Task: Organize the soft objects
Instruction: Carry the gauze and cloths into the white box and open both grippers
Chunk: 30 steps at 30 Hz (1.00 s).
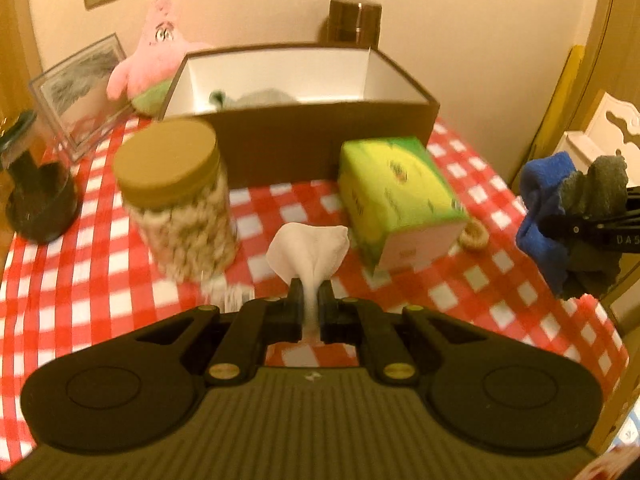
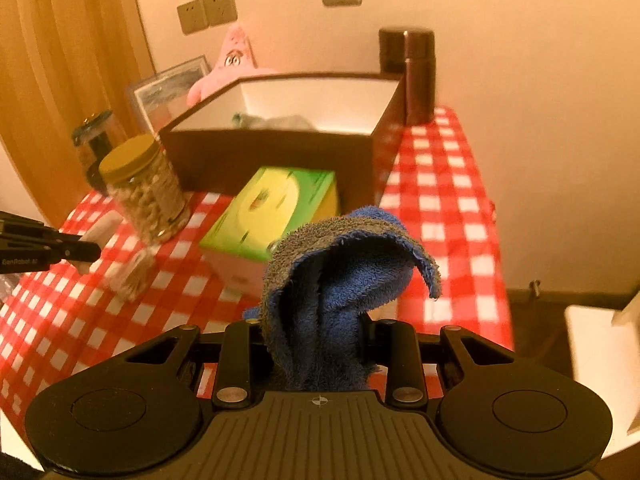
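Observation:
My left gripper (image 1: 311, 286) is shut on a white cloth (image 1: 308, 250) and holds it above the checked tablecloth (image 1: 80, 272). My right gripper (image 2: 316, 320) is shut on a blue and grey towel (image 2: 340, 280) that hides its fingertips; the towel also shows in the left wrist view (image 1: 560, 216) at the right. A brown box (image 1: 304, 132) with a white inside stands at the back and holds a grey-green soft item (image 1: 256, 98); the box shows in the right wrist view (image 2: 272, 152) too. A pink plush toy (image 1: 154, 50) leans on the wall left of the box.
A jar with a gold lid (image 1: 180, 200), a green and yellow tissue box (image 1: 400, 200), a dark glass jar (image 1: 36, 188), a picture frame (image 1: 80, 88) and a brown flask (image 1: 354, 20) stand on the table. A small ring (image 1: 474, 236) lies by the tissue box.

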Each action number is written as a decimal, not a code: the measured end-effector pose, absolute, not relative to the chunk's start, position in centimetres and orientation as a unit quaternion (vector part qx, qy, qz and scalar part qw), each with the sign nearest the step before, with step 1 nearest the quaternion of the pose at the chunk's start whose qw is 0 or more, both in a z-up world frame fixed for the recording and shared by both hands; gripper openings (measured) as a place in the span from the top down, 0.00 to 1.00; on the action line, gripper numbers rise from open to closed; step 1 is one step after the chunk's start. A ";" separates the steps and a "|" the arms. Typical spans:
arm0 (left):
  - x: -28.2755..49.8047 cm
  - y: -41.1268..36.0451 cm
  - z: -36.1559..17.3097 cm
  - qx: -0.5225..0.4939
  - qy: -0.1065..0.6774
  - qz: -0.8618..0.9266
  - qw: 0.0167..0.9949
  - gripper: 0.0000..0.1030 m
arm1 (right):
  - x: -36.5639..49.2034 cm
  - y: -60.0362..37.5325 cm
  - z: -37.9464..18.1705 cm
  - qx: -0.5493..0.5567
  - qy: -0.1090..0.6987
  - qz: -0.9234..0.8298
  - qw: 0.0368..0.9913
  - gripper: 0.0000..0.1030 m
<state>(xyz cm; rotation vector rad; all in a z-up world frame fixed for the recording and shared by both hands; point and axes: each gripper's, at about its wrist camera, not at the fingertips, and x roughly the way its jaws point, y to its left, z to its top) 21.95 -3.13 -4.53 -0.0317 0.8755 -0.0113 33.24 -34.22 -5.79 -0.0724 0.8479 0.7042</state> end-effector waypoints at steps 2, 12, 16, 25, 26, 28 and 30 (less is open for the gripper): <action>22.9 -3.1 -4.0 -0.014 0.416 -0.006 0.909 0.94 | 34.4 -34.4 -5.4 -0.037 0.395 0.336 0.854 0.70; 29.7 -2.4 -0.7 -0.004 0.365 -0.002 0.931 0.94 | 42.1 -32.7 -2.4 -0.041 0.340 0.363 0.866 0.70; 33.1 -1.9 0.5 0.003 0.350 0.004 0.937 0.94 | 45.9 -31.2 -1.0 -0.040 0.316 0.382 0.868 0.70; 41.3 -0.4 1.8 0.012 0.343 0.022 0.939 0.93 | 53.1 -25.7 -0.2 -0.050 0.300 0.406 0.862 0.70; 42.1 -0.3 1.8 0.013 0.345 0.022 0.938 0.93 | 53.8 -25.1 -0.4 -0.048 0.301 0.408 0.860 0.70; 43.6 0.1 1.6 0.015 0.351 0.027 0.936 0.93 | 55.0 -24.3 -0.7 -0.048 0.306 0.411 0.857 0.70; 45.1 0.7 1.4 0.013 0.357 0.028 0.934 0.93 | 56.0 -23.2 -1.1 -0.054 0.312 0.413 0.854 0.70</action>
